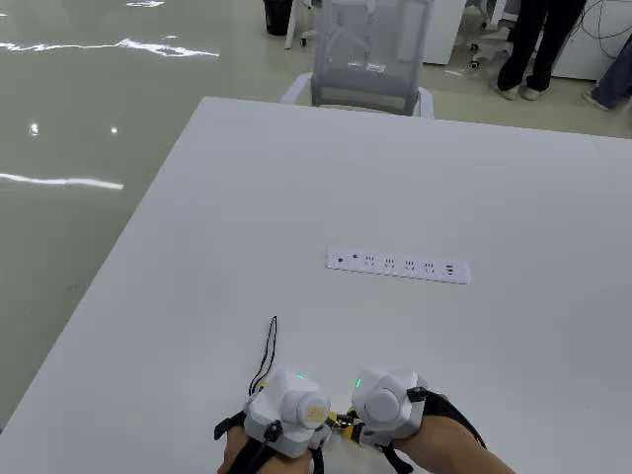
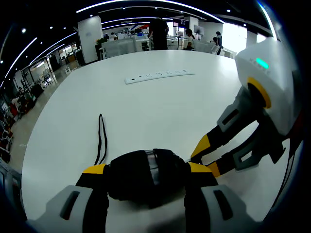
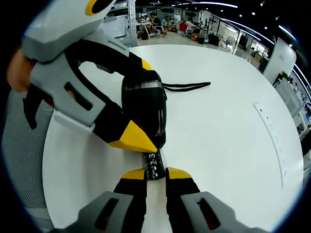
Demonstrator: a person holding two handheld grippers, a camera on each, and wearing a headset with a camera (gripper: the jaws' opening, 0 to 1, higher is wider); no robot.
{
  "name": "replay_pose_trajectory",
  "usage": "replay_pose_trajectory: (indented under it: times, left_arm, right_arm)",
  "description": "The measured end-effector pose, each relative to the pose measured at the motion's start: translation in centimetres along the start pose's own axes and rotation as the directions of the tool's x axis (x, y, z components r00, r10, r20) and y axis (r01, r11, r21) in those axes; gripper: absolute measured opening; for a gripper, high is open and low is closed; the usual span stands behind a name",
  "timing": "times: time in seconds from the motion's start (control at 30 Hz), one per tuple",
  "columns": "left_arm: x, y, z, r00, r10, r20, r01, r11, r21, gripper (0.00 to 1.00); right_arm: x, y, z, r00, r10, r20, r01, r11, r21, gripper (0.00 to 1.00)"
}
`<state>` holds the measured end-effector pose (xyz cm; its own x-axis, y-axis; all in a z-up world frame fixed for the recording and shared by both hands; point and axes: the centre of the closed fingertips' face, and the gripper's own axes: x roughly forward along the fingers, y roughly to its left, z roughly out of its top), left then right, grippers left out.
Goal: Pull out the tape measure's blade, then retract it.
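Black tape measure sat at the near edge of the table, clamped between the fingers of the left gripper. The right gripper was just beside it, its fingers pinched on the short exposed blade. The blade's long axis ran straight toward them.

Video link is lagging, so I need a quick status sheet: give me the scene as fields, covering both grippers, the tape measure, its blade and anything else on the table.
left gripper: shut on the black tape measure, a jaw on each side
right gripper: shut on the blade, close to the tape measure
blade: a short length out, printed numbers showing
strap: black, lying slack on the table
power strip: white, farther out, apart from the work
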<state>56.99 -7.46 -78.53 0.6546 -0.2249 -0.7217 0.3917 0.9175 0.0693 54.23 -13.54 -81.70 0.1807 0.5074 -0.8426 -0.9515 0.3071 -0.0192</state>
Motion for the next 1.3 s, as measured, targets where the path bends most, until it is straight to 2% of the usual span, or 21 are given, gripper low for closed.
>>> replay_pose_trajectory:
  times: [0.3, 0.4, 1.3]
  left_arm:
    - [0.0, 0.0, 0.1, 1.0000, -0.001, 0.004, 0.001, 1.000, 0.001, 0.60]
    - [0.1, 0.0, 0.1, 1.0000, -0.002, 0.007, 0.002, 1.000, 0.003, 0.60]
    - [0.0, -0.1, 0.1, 0.9999, -0.010, 0.010, 0.010, 1.000, 0.005, 0.60]
  right_arm:
    - [0.3, 0.1, 0.3, 0.9999, 0.003, 0.013, -0.003, 1.000, -0.013, 0.12]
    - [0.3, 0.1, 0.5, 0.9998, 0.002, 0.022, -0.002, 1.000, 0.009, 0.12]
    - [0.8, 0.2, 1.3, 0.9988, 0.007, 0.048, -0.008, 1.000, 0.021, 0.12]
